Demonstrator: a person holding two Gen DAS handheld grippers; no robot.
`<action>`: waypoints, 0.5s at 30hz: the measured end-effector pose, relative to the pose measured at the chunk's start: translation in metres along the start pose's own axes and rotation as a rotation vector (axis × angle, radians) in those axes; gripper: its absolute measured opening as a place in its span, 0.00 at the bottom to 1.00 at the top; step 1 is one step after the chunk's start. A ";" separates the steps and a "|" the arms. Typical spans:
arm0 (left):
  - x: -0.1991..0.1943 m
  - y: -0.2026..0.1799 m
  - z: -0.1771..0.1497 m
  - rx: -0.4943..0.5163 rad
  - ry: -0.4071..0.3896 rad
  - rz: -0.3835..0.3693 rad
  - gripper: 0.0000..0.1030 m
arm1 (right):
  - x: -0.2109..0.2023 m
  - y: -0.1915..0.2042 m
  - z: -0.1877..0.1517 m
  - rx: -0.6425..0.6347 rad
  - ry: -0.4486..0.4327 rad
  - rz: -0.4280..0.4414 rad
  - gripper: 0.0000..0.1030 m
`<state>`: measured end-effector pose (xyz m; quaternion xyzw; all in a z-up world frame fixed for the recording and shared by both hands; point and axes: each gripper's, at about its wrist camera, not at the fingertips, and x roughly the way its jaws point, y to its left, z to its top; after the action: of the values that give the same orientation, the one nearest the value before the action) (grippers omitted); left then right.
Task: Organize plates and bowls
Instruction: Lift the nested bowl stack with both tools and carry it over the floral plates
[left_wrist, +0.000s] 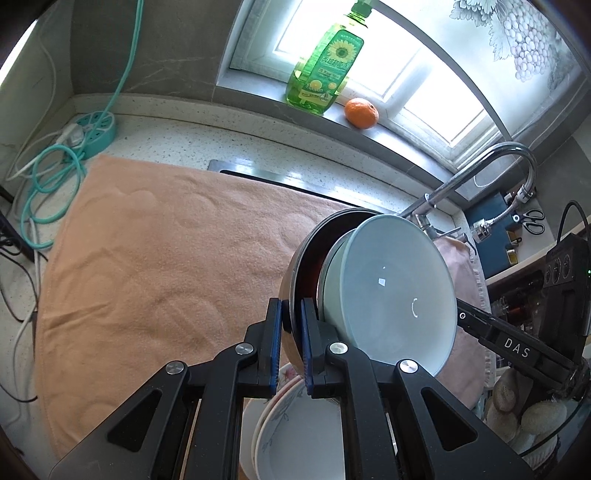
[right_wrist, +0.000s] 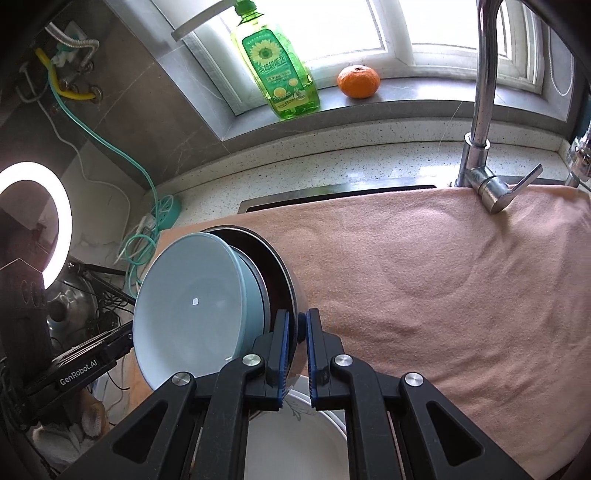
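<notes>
Steel pot (left_wrist: 295, 266) with a dark inside, tipped on its side, hangs in the air above a peach towel (left_wrist: 155, 258) that covers the desk and most of the sink by the window. Nested in the pot's mouth is a stack of pale blue bowls (left_wrist: 388, 295), their open faces turned sideways.

Two grippers carry the load together. The left gripper (left_wrist: 291, 332) has its jaws pressed tight on the pot's rim, one pad outside the wall and one inside. The right gripper (right_wrist: 297, 339) pinches the rim on the opposite side in the same way. In each wrist view the pot sits directly ahead of the fingertips, with the bowls leaning out toward the other gripper.

Below the pot, near the desk's front edge, lies a stack of white plates (left_wrist: 291, 435) with a faint floral print. A green soap bottle (left_wrist: 325, 62) and an orange (left_wrist: 362, 112) stand on the windowsill behind; the tap (right_wrist: 484, 110) rises at the back edge of the desk.

The step appears to be moving the pot and bowls to a new spot. To do it well, both grippers should travel at the same pace and height. The bowls seem only loosely seated and could slide out, so levelling the pot before setting it down looks wise.
</notes>
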<state>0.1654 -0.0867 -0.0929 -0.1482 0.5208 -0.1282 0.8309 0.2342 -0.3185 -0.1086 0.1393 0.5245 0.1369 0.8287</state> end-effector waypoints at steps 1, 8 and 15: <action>-0.002 -0.001 -0.002 -0.003 -0.001 0.000 0.08 | -0.003 0.000 -0.003 -0.001 -0.001 0.002 0.08; -0.012 -0.007 -0.025 -0.016 -0.004 0.004 0.08 | -0.019 -0.003 -0.022 -0.009 -0.002 0.024 0.08; -0.019 -0.012 -0.045 -0.027 -0.007 0.009 0.08 | -0.030 -0.006 -0.042 -0.014 0.004 0.036 0.08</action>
<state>0.1162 -0.0964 -0.0911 -0.1576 0.5201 -0.1167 0.8313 0.1840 -0.3313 -0.1038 0.1427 0.5225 0.1559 0.8260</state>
